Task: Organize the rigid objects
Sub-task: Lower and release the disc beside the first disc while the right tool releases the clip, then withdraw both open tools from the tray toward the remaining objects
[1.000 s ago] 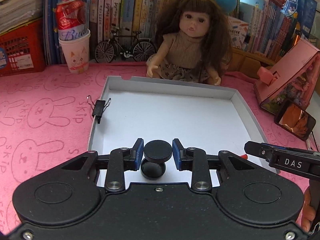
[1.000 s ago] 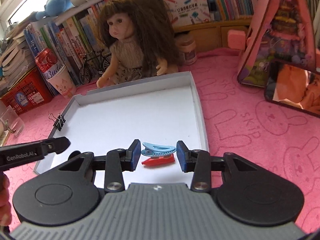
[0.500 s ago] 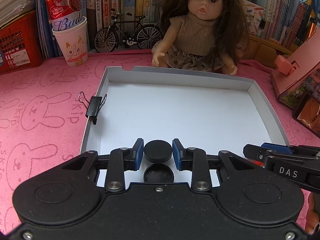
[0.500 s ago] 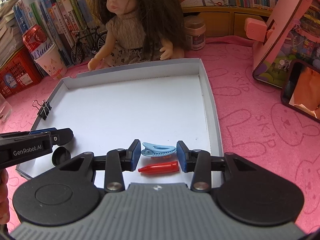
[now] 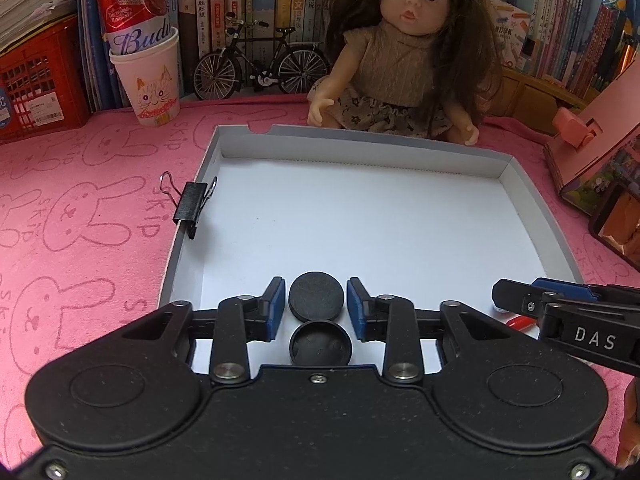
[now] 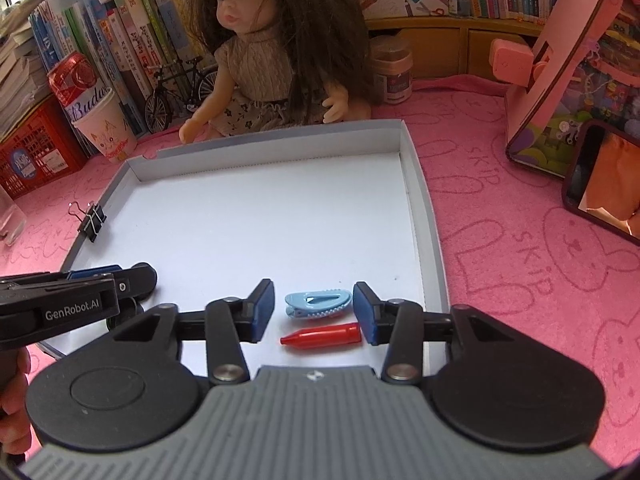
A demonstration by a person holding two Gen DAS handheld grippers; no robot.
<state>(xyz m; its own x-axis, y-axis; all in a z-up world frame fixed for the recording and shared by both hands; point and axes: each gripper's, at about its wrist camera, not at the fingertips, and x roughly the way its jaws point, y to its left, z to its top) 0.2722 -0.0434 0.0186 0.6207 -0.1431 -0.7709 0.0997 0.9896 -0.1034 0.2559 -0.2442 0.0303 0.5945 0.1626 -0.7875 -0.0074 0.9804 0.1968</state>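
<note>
Both grippers have just been opening, each over the near edge of the white tray [image 5: 532, 200]. Left gripper [image 5: 316, 310] has let go of the black disc [image 5: 316, 297], which lies flat between its parted jaws beside a second disc [image 5: 320, 347]. Right gripper [image 6: 314, 314] stands wider around the blue hair clip [image 6: 318, 303] and red cap [image 6: 322, 336], both lying crosswise, untouched. Tray's far half is bare.

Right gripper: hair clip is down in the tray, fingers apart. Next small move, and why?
Probably lift the right gripper straight back and up. Its fingers have just been opening and now stand clear of the blue hair clip, which lies on the white tray floor beside the red crayon. Nothing is gripped, so backing out shouldn't drag it.
</note>
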